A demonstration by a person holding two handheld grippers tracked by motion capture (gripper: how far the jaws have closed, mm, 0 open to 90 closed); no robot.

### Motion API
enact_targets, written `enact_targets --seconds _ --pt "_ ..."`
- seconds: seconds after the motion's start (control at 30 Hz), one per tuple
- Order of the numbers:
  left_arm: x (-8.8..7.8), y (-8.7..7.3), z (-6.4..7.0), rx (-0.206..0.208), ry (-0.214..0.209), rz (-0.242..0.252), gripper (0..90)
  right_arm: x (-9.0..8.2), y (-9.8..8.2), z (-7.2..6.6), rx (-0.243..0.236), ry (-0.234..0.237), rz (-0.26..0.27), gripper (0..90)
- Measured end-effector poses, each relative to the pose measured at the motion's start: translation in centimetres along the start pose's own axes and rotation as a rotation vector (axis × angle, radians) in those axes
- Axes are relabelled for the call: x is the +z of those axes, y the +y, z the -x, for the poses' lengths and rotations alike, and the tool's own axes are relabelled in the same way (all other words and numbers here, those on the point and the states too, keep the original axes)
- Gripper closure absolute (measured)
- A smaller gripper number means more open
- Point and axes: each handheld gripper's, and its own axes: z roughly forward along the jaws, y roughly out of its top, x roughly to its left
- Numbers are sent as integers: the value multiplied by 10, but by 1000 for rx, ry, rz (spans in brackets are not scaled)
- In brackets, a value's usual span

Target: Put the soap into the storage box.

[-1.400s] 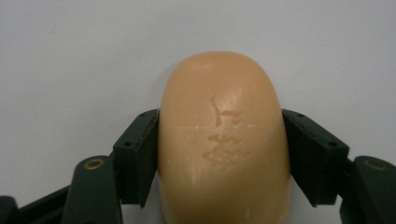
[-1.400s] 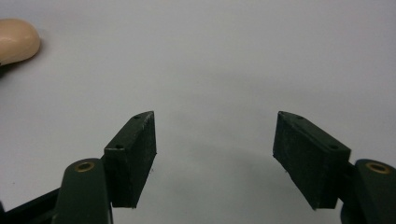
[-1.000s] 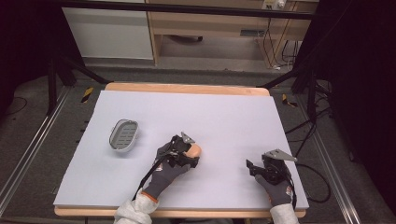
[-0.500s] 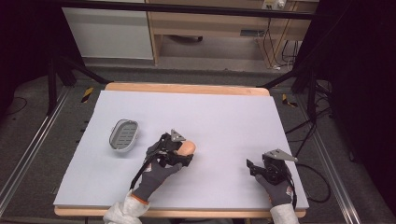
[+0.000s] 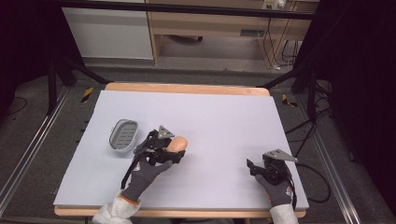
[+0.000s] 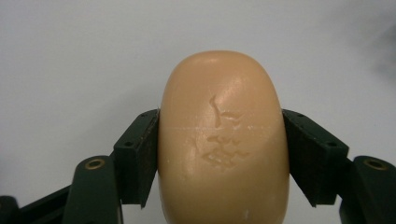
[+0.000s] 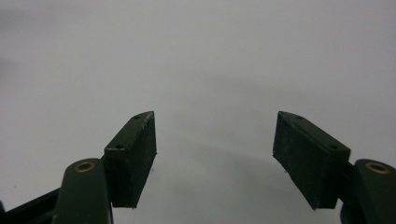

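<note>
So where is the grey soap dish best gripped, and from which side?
Take the soap dish by one long rim wall, coming from above: it lies flat and open-topped on the table, so a thin raised wall likely suits the jaws better than its broad body.

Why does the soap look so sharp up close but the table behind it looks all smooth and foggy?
In the left gripper view the soap sits close to the camera, so its stamped marks are crisp and the table behind blurs. In the right gripper view the table shows soft grey shadows. In the high view the room's edges are dark.
</note>
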Motion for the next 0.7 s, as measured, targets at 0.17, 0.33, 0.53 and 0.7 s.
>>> enact_targets --seconds 0.17,0.33,0.53,0.7 --pt "-10 -1 -7 -12 7 14 319 0 0 -1 -2 -3 -2 300" --pt "-18 0 -13 -22 11 34 319 -3 -2 -3 2 -5 0 299" --pt "-26 -2 -22 -33 23 41 319 -4 -3 -1 16 -7 -1 300" --pt "-38 -6 -35 -48 43 50 319 -3 -2 -2 1 -9 -1 299"
